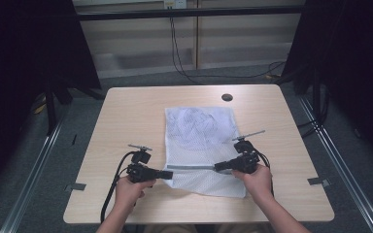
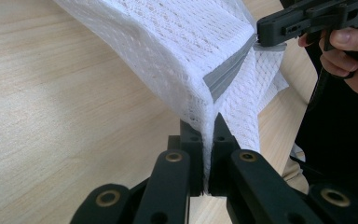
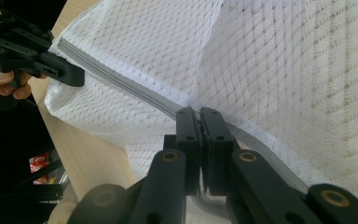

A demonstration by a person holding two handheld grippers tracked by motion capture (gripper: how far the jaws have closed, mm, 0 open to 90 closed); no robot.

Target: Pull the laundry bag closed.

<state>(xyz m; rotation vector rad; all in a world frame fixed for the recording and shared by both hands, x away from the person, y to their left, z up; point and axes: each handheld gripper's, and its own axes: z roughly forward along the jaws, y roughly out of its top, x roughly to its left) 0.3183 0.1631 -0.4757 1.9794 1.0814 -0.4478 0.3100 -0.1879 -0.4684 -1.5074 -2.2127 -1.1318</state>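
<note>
Pinching the grey zipper band [image 1: 190, 167] at each end, the left gripper [image 1: 167, 174] and right gripper [image 1: 219, 166] have their fingers clenched on the white mesh bag [image 1: 199, 141] lying mid-bench [image 1: 126, 111], likely tensioning its near edge for folding.

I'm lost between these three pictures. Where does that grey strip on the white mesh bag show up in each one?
High view: grey strip low centre, stretched between both grippers.
Left gripper view: centre right, rising up to the right.
Right gripper view: a diagonal from upper left.
Shared landmark: the white mesh bag on the wooden table.
</note>
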